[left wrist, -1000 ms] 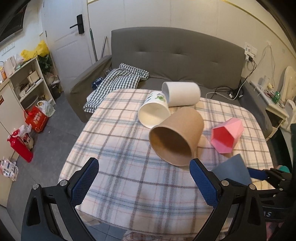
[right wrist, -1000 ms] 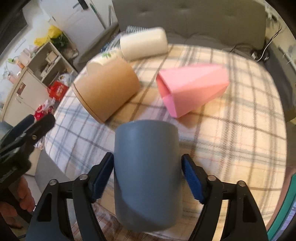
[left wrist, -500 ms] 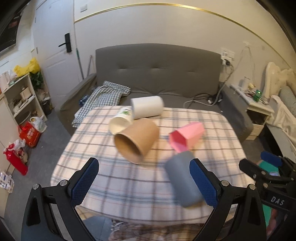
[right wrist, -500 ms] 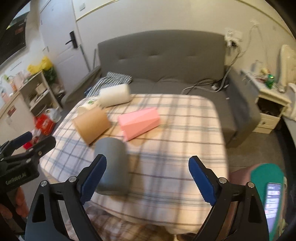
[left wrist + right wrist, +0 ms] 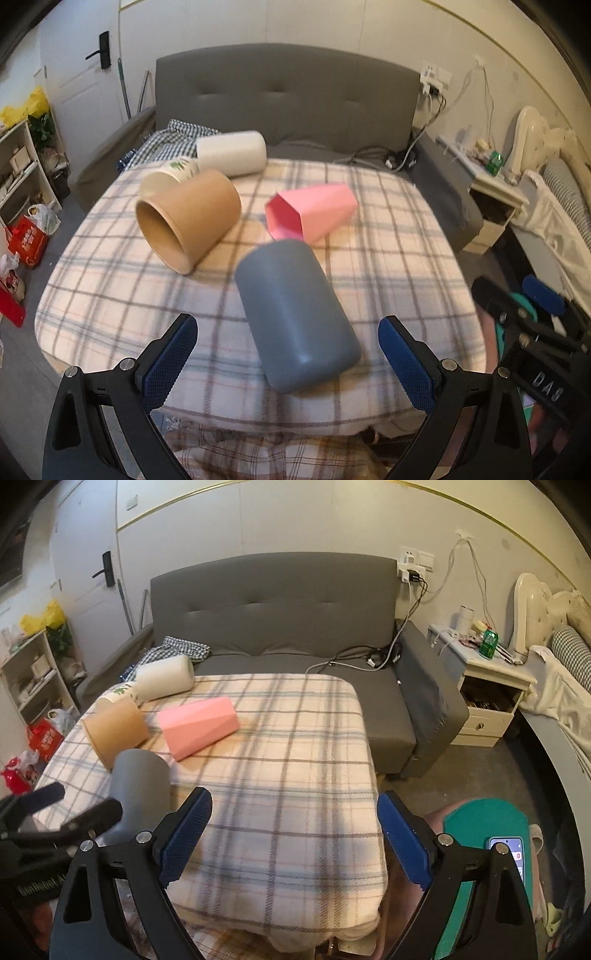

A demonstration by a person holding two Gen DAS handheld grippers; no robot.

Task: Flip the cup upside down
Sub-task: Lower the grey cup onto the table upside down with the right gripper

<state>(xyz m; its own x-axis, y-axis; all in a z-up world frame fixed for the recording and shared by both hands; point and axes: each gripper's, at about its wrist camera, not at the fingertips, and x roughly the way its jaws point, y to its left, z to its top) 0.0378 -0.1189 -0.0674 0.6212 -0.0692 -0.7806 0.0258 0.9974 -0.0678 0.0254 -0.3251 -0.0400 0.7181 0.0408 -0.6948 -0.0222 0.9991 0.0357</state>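
Note:
A grey-blue cup [image 5: 295,314] lies on its side near the front edge of the plaid-covered table [image 5: 388,266], closed bottom toward me. It also shows in the right wrist view [image 5: 140,790]. My left gripper [image 5: 288,354] is open just in front of it, its jaws apart on either side, not touching. My right gripper [image 5: 293,834] is open and empty, off the table's front right. The left gripper shows at lower left in the right wrist view [image 5: 59,812].
A brown paper cup [image 5: 188,218], a pink faceted cup [image 5: 314,212], a white cup [image 5: 232,153] and a printed paper cup [image 5: 168,175] lie on their sides farther back. A grey sofa [image 5: 295,602] stands behind the table, a nightstand [image 5: 487,679] at right.
My right gripper has let go of the grey-blue cup and pulled back to the right. The cup now lies on the table. My left gripper has moved in front of it.

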